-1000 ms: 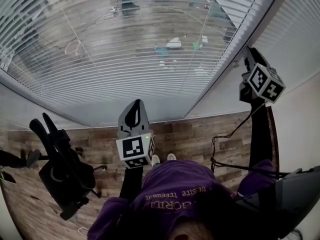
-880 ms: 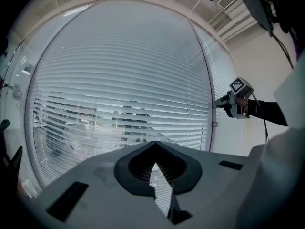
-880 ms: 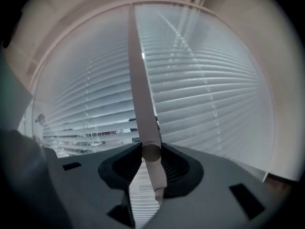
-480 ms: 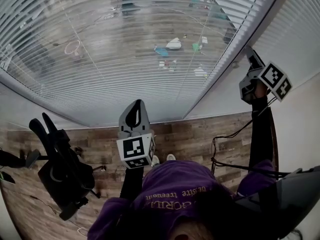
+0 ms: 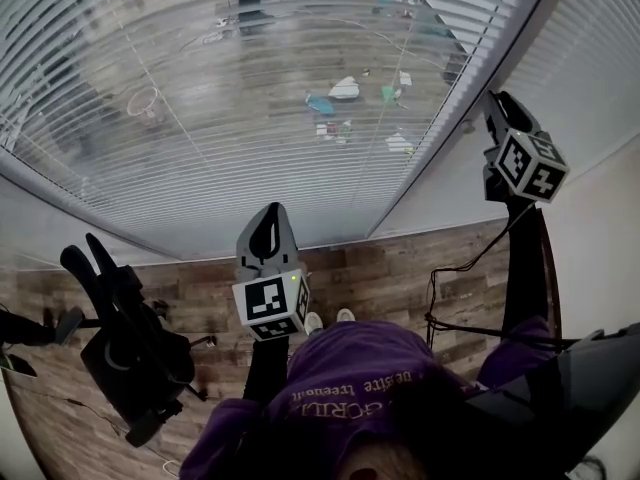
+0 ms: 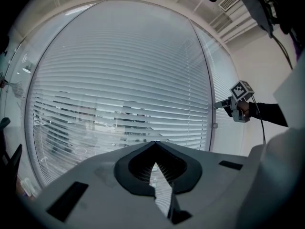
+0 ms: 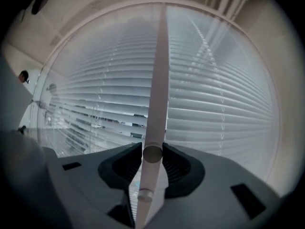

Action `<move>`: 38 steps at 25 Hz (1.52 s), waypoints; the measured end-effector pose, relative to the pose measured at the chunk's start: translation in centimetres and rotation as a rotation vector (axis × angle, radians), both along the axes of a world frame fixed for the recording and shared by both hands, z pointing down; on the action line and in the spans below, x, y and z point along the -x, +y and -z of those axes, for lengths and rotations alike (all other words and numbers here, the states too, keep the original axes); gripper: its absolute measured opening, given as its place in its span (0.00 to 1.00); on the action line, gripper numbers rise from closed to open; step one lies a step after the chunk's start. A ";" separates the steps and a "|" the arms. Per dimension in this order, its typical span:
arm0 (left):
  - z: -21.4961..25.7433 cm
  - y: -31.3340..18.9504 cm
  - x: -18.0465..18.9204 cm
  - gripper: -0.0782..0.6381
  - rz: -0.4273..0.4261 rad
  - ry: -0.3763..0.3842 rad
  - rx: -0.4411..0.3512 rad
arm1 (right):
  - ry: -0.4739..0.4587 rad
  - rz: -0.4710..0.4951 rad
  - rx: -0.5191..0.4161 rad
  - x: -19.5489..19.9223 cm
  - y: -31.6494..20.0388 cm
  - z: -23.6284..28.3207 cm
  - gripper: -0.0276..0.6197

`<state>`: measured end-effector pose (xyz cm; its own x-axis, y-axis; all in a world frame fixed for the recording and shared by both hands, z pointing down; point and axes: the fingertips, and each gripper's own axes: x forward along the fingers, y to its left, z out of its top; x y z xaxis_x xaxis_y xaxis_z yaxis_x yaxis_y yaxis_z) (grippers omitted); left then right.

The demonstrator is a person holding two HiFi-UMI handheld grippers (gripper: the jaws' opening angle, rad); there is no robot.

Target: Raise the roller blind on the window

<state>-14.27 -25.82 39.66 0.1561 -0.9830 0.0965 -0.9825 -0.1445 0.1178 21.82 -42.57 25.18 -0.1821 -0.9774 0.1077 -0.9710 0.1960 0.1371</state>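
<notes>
Blind hangs down over the window, slats level. Its pale wand is at the blind's right edge, long axis vertical, rising straight up from my right gripper, which is clamped on it. Left gripper is closed on nothing, low before the blind's middle and well apart from the wand, so I judge the next move belongs to the right.

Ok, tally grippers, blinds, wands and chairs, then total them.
Grippers: 2, left gripper and right gripper
Blinds: 2, wide blind and narrow blind
Wand: 1
Office chair: 1
Total: 6
</notes>
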 end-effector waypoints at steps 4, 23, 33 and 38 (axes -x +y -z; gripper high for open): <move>0.3 0.2 0.1 0.11 -0.001 0.006 -0.006 | 0.188 -0.013 -0.024 0.3 0.0 -0.1 0.24; 0.8 0.0 -0.1 0.11 -0.009 -0.004 -0.022 | 0.096 -0.051 0.013 0.0 -0.3 -0.5 0.23; 1.1 -0.1 0.3 0.11 -0.003 0.005 -0.027 | -0.094 -0.064 0.047 -0.1 -0.1 -0.3 0.23; 1.4 -0.2 0.2 0.11 -0.004 0.002 -0.031 | -0.190 -0.063 0.061 -0.2 -0.1 0.1 0.23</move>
<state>-14.51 -26.01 38.28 0.1600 -0.9849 0.0660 -0.9816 -0.1517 0.1157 21.98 -42.64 25.07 -0.1432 -0.9802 0.1366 -0.9889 0.1361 -0.0600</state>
